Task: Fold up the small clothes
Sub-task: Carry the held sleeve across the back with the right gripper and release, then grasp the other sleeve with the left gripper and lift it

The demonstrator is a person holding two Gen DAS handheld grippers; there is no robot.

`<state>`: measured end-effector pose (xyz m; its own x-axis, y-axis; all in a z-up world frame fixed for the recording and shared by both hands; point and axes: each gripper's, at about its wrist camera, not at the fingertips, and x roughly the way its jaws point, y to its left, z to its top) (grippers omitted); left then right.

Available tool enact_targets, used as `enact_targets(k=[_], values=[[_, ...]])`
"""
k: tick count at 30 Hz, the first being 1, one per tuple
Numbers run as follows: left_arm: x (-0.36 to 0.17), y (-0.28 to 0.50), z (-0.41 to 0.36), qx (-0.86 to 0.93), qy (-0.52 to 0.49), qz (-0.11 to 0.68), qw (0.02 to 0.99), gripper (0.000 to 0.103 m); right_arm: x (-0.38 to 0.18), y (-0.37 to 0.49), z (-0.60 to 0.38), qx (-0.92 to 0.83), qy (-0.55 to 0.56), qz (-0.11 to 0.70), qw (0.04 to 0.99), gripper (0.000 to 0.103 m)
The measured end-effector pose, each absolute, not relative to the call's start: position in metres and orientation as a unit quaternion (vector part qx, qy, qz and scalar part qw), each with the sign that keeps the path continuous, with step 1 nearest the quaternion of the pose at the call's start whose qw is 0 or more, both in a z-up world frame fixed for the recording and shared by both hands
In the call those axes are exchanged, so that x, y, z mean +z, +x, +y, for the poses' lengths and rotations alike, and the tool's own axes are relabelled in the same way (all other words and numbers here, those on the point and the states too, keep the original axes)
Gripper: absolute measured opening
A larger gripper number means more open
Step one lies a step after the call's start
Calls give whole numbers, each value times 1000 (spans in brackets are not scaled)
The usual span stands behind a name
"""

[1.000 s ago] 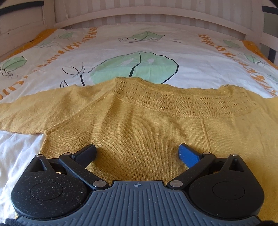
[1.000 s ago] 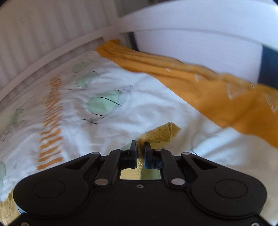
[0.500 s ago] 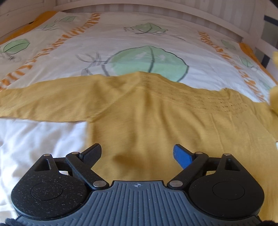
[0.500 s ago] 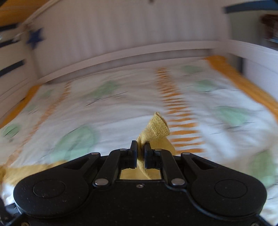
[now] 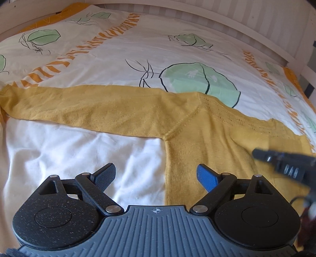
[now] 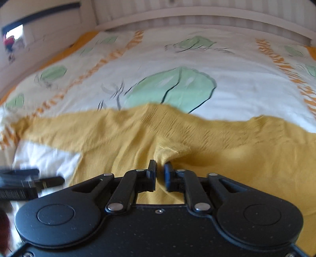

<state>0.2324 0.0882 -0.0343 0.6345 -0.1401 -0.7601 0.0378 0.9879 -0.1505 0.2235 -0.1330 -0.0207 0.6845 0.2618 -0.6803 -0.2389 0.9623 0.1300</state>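
Observation:
A yellow knitted sweater (image 5: pixel 197 142) lies flat on the bed, its left sleeve (image 5: pixel 88 106) stretched out to the left. My left gripper (image 5: pixel 156 167) hovers open over the sweater's left side seam, nothing between its fingers. The right sleeve is folded over onto the body, and its cuff (image 6: pixel 171 152) lies bunched just ahead of my right gripper (image 6: pixel 160 172). That gripper's jaws are opening: a narrow gap shows between the pads and they do not press on the knit. In the left wrist view the right gripper (image 5: pixel 262 155) appears blurred at the right edge.
The bed cover (image 5: pixel 138 49) is white with green leaf prints and orange stripes. A plain white sheet (image 5: pixel 79 154) lies below the left sleeve. A white slatted bed rail (image 6: pixel 197 17) runs along the back and both sides.
My right gripper swung left, carrying the sleeve cuff from the bare cover onto the sweater's body, and its jaws parted. My left gripper shifted left, so the left sleeve and armpit now show.

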Motion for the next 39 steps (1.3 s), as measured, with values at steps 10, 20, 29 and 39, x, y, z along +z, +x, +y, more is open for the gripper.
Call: enact_targets(k=[10,20,29,39], values=[[-38,250,42,-118,-53,434,892,77,-25,168,-153,122,-8,337,933,72],[-67,272,-16,-153,-19,456,877,67,-52,120,-191,81,-12,343,936,78],[-67,291,-19,-173,-64,453,872,67,-65,108,-197,103,1,314,944,89],[-64,305,-29,-132,-64,451,880,11,-68,108,-199,113,16,311,943,93]])
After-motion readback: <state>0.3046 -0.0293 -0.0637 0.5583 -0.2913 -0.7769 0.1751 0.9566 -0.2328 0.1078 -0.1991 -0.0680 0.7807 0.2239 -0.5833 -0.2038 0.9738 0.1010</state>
